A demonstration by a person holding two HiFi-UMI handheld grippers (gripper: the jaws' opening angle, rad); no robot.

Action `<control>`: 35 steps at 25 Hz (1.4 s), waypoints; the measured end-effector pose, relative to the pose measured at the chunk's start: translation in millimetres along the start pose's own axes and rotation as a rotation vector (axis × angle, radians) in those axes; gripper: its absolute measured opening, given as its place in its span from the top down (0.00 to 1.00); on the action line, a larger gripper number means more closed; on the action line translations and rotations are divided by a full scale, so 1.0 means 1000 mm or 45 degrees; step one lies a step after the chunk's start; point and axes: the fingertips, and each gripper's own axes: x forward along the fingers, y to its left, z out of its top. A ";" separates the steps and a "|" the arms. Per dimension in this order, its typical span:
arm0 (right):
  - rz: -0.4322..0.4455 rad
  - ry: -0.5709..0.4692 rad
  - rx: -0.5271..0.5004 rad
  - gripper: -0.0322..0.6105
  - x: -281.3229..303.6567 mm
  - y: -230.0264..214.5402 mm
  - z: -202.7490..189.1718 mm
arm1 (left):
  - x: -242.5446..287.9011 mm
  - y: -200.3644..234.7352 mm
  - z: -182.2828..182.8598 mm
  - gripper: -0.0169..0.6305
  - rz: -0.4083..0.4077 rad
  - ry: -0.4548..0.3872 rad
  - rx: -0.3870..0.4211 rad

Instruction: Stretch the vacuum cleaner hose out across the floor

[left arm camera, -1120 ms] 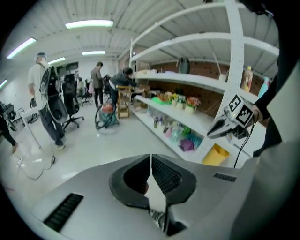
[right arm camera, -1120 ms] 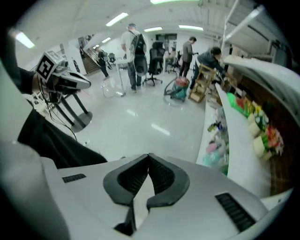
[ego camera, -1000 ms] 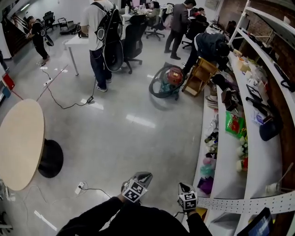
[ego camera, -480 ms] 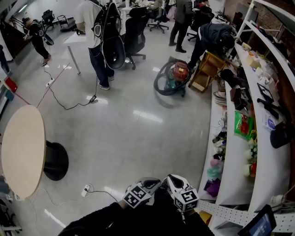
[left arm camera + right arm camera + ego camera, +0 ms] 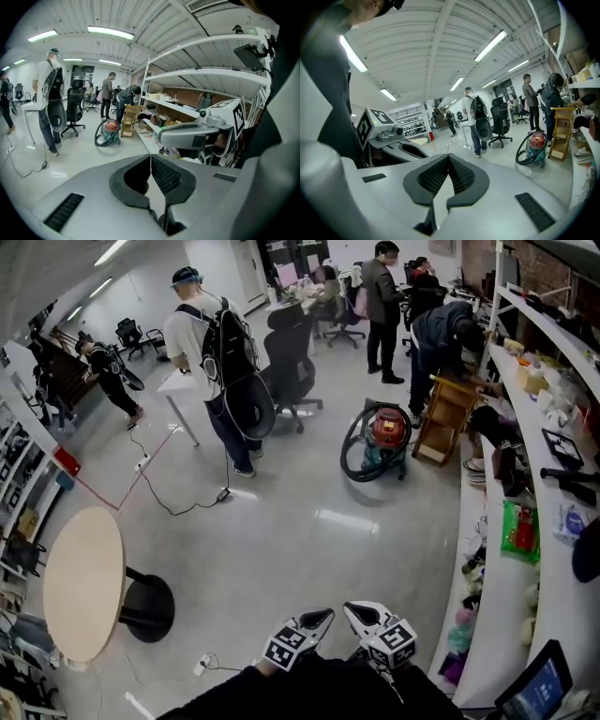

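Across the middle of the room, the pale glossy floor (image 5: 309, 549) reflects the ceiling lights. A black cable (image 5: 178, 507) trails over it on the left side.

1. Task object: the red vacuum cleaner (image 5: 389, 427) stands on the floor at the far side, well apart from both grippers. Its dark hose (image 5: 349, 448) is coiled in a loop around the body, not laid out. A wooden stand (image 5: 445, 418) sits just beside the vacuum cleaner, with a person bent over it.
2. Left gripper (image 5: 322, 615): jaws pressed together, nothing between them. It is raised above the floor near the lower edge of the head view.
3. Right gripper (image 5: 354, 609): jaws pressed together, likewise empty. It sits just beside the left gripper, the tips near each other.
4. Surroundings: a round tabletop (image 5: 82, 582) on a black pedestal stands at the left. White curved shelving (image 5: 511, 596) loaded with mixed items runs along the right. A person with a backpack (image 5: 211, 343) stands beside a black office chair (image 5: 291, 362) farther back.
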 end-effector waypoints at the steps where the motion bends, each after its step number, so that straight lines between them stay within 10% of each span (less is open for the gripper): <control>1: 0.018 0.004 0.002 0.93 -0.001 -0.008 0.000 | 0.009 -0.003 0.005 0.94 0.001 0.003 0.004; 12: 0.044 0.028 0.120 0.93 0.006 -0.072 -0.001 | 0.080 0.021 0.038 0.94 0.017 0.112 -0.029; 18: -0.075 0.128 0.101 0.93 0.027 -0.125 0.009 | 0.130 0.050 0.064 0.94 -0.165 0.138 0.002; 25: -0.276 0.070 0.225 0.93 0.107 -0.192 0.063 | 0.168 0.139 0.128 0.94 -0.289 0.082 0.115; 35: -0.344 0.229 0.231 0.93 0.207 -0.238 0.077 | 0.180 0.297 0.138 0.94 -0.265 0.111 -0.046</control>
